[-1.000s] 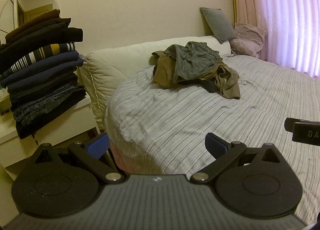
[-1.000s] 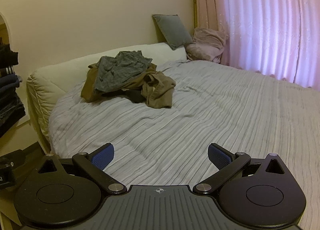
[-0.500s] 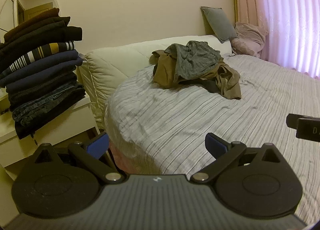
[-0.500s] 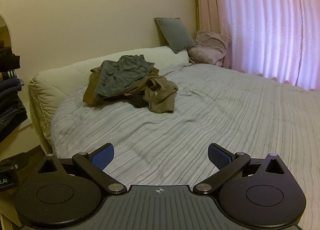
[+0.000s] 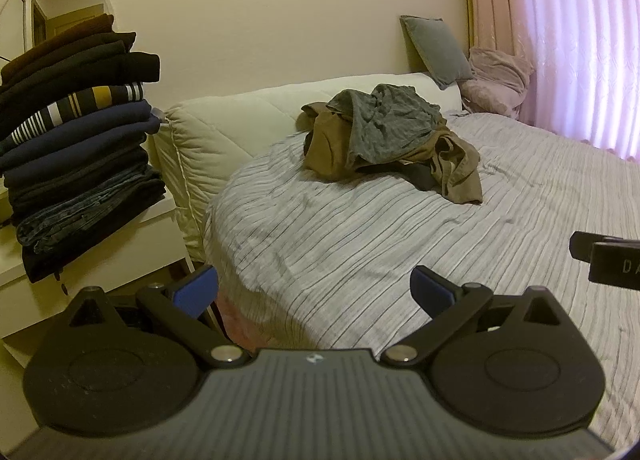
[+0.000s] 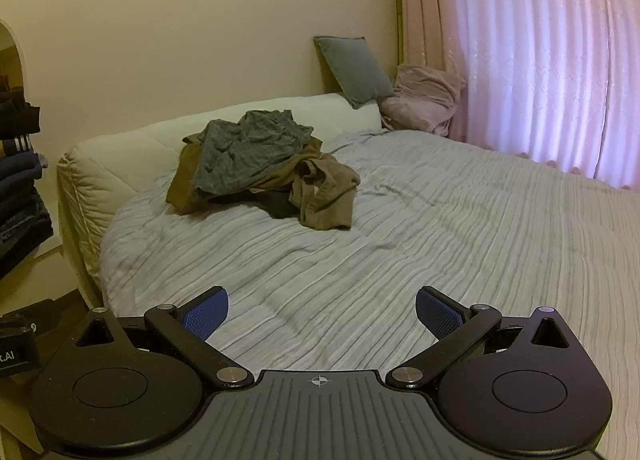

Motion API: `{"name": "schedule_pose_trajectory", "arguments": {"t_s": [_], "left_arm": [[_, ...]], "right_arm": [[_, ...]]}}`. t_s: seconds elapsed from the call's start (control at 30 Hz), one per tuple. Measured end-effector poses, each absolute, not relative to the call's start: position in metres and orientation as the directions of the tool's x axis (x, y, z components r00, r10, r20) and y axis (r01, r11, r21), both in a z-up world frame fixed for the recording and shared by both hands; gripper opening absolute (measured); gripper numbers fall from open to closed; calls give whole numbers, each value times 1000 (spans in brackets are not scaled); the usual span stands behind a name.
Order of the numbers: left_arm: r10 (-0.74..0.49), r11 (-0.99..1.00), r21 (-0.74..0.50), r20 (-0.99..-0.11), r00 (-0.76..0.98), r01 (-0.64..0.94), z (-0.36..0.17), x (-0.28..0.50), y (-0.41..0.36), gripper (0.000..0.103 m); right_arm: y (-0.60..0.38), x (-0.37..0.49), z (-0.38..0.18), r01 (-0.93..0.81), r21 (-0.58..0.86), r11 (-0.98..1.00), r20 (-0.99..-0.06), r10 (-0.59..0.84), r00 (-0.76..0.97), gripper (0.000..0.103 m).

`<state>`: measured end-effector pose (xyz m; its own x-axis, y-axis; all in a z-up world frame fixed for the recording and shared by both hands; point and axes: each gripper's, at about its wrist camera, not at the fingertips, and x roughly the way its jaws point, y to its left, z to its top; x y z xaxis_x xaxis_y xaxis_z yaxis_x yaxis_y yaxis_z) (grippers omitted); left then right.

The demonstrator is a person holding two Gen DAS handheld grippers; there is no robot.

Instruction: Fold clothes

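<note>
From the left wrist camera: the left gripper [image 5: 314, 292] has its blue pads spread wide with nothing between them, hanging over the near corner of the bed [image 5: 360, 252]. The pile of unfolded clothes [image 5: 394, 142] is straight ahead and a bit to the right, up near the cream headboard [image 5: 224, 132], well apart from the fingers. A grey top is on the heap, olive stuff under it, something dark poking out at the bottom. The heap runs roughly left to right across the view, with an olive flap trailing toward the right end. Off to the left there's a tall stack of folded clothes [image 5: 76, 132] on a white shelf [image 5: 120, 244], so a good chunk of the job looks done already. The edge of the other gripper's body pokes in at the far right.

From the right wrist camera: the right gripper [image 6: 322, 312] is also wide open and empty, over bare striped bedspread. Here the pile [image 6: 264, 164] is ahead and slightly left of centre, again well out of reach. My guess is neither hand is clearly closer; both need to go forward, the left one angling right and the right one angling left, to come at the heap from its two ends.
</note>
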<state>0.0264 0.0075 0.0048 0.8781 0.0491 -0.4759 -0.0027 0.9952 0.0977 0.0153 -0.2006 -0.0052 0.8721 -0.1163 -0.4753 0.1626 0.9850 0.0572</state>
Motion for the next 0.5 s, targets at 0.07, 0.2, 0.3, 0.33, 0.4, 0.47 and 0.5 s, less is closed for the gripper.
{"name": "schedule_pose_trajectory", "arguments": {"t_s": [0.07, 0.2, 0.3, 0.33, 0.4, 0.47, 0.5], "left_arm": [[47, 995, 97, -479, 877, 0, 4, 31, 9, 101], [33, 995, 94, -484, 874, 14, 0, 43, 11, 101], [26, 996, 91, -487, 873, 22, -2, 53, 13, 101], [23, 996, 90, -487, 873, 24, -3, 57, 13, 101], [17, 996, 87, -490, 872, 30, -5, 67, 14, 101], [12, 996, 85, -494, 870, 34, -7, 77, 15, 101], [10, 996, 84, -496, 868, 37, -9, 82, 15, 101]], "right_arm": [[-199, 19, -7, 160, 53, 986, -478, -115, 871, 103], [-195, 30, -11, 156, 43, 987, -488, -115, 865, 103], [-192, 38, -14, 156, 37, 987, -494, -117, 862, 103], [-192, 41, -15, 157, 36, 987, -494, -119, 861, 103], [-191, 48, -16, 159, 34, 987, -495, -121, 860, 103], [-191, 57, -17, 161, 32, 986, -496, -124, 859, 103], [-191, 61, -18, 161, 32, 986, -497, -124, 859, 103]]}}
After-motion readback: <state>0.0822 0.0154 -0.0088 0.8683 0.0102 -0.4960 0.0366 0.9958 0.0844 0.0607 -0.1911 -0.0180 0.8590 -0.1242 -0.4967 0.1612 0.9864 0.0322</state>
